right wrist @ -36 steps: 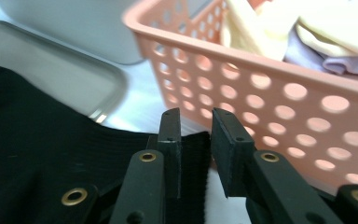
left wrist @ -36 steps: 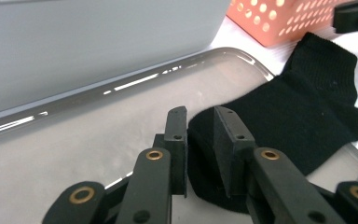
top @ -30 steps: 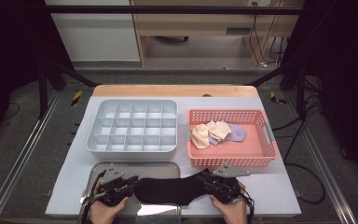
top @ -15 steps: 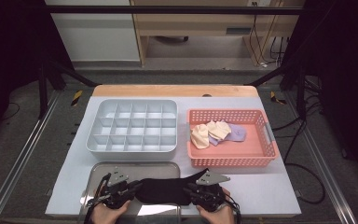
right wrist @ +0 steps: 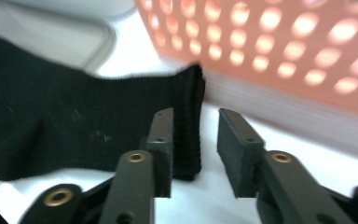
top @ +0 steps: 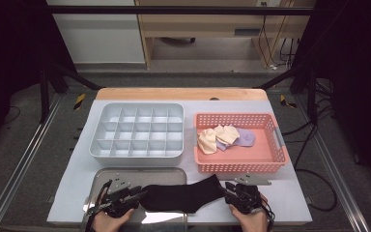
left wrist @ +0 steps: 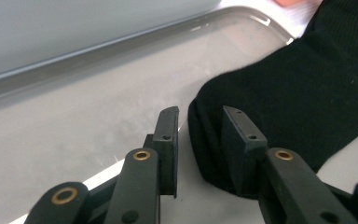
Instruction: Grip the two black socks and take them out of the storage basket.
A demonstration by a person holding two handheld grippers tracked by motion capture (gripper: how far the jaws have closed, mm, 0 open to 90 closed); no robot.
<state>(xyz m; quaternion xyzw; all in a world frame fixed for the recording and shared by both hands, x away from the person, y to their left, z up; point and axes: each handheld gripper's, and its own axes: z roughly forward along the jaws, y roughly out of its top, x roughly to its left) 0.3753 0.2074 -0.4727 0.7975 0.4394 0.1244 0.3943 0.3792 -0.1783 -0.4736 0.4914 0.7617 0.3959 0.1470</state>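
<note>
Left gripper (top: 137, 193) jaws have just opened off the black sock (top: 183, 195); right gripper (top: 229, 189) jaws gape beside its cuff, so the sock now lies released

One black sock (top: 183, 195), one metal tray (top: 104, 175), one grey divided box (top: 137, 131) and one pink basket (top: 241, 162) sit on the table. The basket holds about three small pale socks (top: 224, 137), though the pile blurs the count. Two grippers: left (top: 137, 193), right (top: 228, 189).
</note>
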